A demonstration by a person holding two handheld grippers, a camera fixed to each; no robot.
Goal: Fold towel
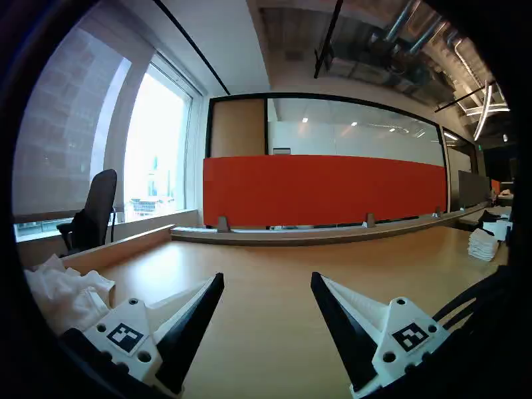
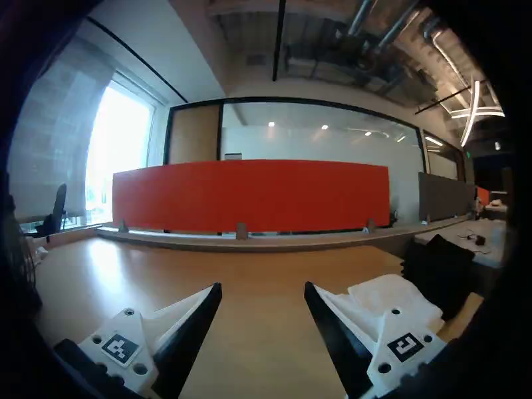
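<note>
In the left gripper view my left gripper [image 1: 267,278] rests low over the wooden table [image 1: 266,266], open, with nothing between its fingers. A crumpled white towel [image 1: 63,296] lies at the left edge of that view, just beyond the left finger. A stack of folded white towels [image 1: 483,244] sits far off to the right. In the right gripper view my right gripper [image 2: 263,287] is open and empty over the table [image 2: 253,272]. Folded white towels [image 2: 392,292] lie just behind its right finger.
An orange divider panel [image 1: 322,189] runs along the table's far edge. A black office chair [image 1: 93,213] stands by the window at left. A black object [image 2: 442,266] sits beside the folded towels at the right in the right gripper view.
</note>
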